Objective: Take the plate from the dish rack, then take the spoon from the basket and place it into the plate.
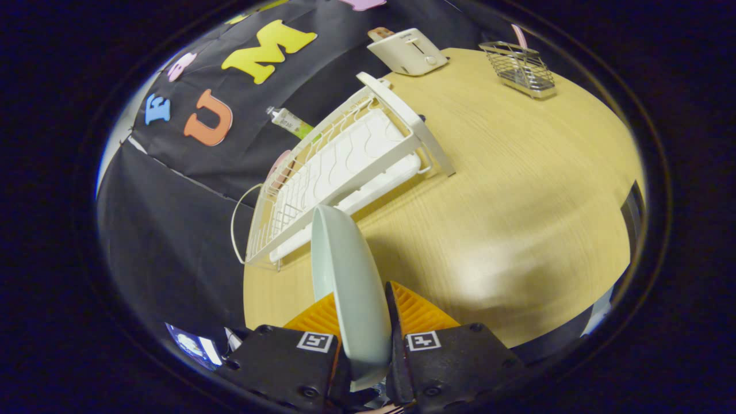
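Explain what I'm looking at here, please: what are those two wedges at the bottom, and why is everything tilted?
The camera rides on a handheld gripper, a two-finger clamp that a person carries; no robot arm is involved. The wedges are its fingers, looking forward. They are shut on a pale plate, held on edge between them. The tilt comes from how the gripper is held. Beyond the plate, on a wooden table, stands a white dish rack. Farther off are a toaster and a wire basket, which has something pink sticking out of it.
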{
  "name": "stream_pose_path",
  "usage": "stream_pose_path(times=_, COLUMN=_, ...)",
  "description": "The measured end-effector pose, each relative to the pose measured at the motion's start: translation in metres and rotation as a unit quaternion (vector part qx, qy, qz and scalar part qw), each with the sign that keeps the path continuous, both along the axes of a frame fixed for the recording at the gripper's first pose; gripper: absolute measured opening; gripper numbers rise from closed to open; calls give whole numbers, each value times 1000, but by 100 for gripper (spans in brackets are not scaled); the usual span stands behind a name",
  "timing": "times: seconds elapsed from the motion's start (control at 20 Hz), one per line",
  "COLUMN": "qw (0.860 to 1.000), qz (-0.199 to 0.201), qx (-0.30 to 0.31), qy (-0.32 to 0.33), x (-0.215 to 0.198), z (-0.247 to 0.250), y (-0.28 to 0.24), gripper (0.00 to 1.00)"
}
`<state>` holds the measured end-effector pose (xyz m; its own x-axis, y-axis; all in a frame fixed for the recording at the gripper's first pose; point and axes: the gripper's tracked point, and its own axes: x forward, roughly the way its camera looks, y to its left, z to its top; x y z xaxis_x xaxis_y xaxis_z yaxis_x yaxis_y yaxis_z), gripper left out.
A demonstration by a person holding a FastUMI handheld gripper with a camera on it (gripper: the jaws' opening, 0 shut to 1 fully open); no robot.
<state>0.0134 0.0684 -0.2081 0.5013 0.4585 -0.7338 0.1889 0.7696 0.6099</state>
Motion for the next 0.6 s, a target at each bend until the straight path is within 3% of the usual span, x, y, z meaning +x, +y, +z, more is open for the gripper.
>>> stream_pose_path(times=0.3, qw=999, qz=-29, qx=16, qy=12, x=9, z=-14, y=0, gripper=38)
stream_pose_path(times=0.6, qw=999, qz=-46, qx=-13, qy=-4, x=20, z=-14, y=-24, gripper=56)
